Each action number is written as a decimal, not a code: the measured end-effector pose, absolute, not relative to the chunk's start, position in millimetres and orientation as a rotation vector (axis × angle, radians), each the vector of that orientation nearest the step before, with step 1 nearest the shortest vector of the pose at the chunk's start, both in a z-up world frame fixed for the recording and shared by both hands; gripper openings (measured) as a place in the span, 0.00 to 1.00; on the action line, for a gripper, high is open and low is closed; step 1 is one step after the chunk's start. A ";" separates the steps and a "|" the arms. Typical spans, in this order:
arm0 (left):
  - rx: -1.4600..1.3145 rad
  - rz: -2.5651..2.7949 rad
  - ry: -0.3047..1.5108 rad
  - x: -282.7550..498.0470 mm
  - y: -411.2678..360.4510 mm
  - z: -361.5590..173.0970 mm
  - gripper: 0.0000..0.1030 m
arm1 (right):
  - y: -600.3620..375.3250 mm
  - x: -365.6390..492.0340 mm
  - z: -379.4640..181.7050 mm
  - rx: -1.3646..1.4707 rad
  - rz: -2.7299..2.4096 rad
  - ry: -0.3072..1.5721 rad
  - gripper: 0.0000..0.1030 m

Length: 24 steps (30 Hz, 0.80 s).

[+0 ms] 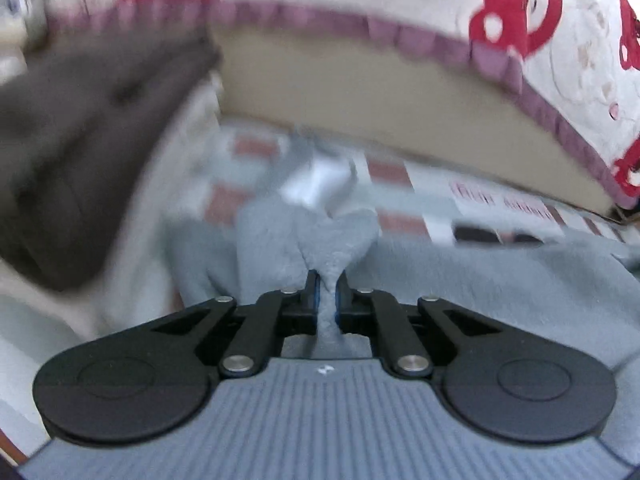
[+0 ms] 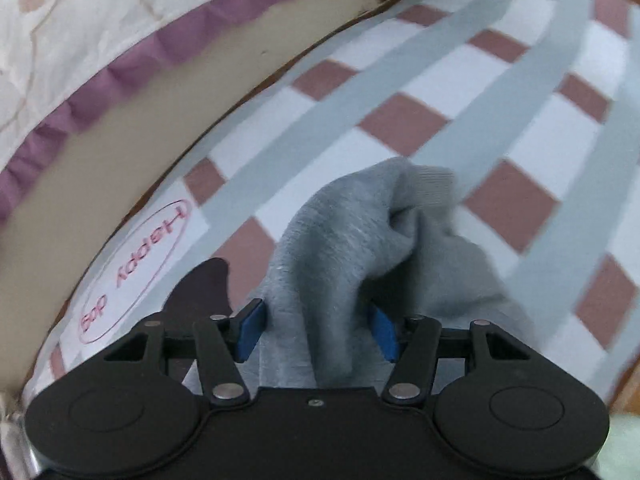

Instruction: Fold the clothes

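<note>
Left wrist view. Left claw point(image 1: 327, 294): clenched on a thin pinch of the grey garment point(image 1: 460, 288), which spreads over the checked bed sheet point(image 1: 400, 172) near the bed's far edge. Dark brown cloth point(image 1: 80, 140): at the left, apart. View blurred. Advice: keep the pinch tight and carry the edge level.

Right wrist view. Right claw point(image 2: 316, 326): blue pads point(image 2: 250, 330) stand apart with a thick bunch of garment point(image 2: 352, 240) between; whether they press it, cannot tell. Quilt with purple ruffle point(image 2: 120, 80): beyond the far edge. Advice: match the left claw's height so the fold lands square.
</note>
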State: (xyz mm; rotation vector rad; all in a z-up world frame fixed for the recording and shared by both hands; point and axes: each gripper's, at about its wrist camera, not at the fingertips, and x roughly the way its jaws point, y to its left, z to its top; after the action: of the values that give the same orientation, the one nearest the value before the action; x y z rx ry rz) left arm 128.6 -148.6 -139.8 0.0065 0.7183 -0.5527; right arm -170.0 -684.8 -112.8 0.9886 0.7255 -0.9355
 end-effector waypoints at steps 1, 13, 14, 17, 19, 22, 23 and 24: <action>0.027 -0.536 0.675 128.8 -148.6 -129.9 0.05 | -683.2 -168.7 -108.5 0.922 -0.893 0.736 0.06; -0.141 -0.362 0.306 85.5 -107.6 -2.3 0.05 | -616.3 -307.5 19.9 0.753 -0.764 0.134 0.06; -0.160 -0.347 0.300 77.7 -103.8 -0.7 0.05 | -611.7 -310.9 21.8 0.742 -0.765 0.116 0.06; -0.159 -0.329 0.274 67.6 -95.5 8.0 0.04 | -597.7 -320.9 27.4 0.708 -0.769 0.063 0.06; -0.144 -0.332 0.267 78.1 -98.1 17.8 0.04 | -591.4 -325.6 34.6 0.680 -0.772 0.028 0.06; -0.162 -0.366 0.295 108.3 -107.3 26.9 0.04 | -606.2 -310.9 57.7 0.620 -0.782 0.022 0.06; -0.150 -0.375 0.302 122.8 -115.4 26.4 0.04 | -615.3 -301.5 62.0 0.613 -0.791 0.034 0.06; -0.125 -0.377 0.307 142.1 -129.3 23.8 0.04 | -626.4 -291.4 63.0 0.621 -0.799 0.050 0.06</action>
State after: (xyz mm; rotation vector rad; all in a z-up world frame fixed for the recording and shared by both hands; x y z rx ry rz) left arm 142.1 -129.3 23.8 -0.1250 0.3074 -0.3772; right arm -291.4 -626.4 63.0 0.6208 0.0504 -0.7988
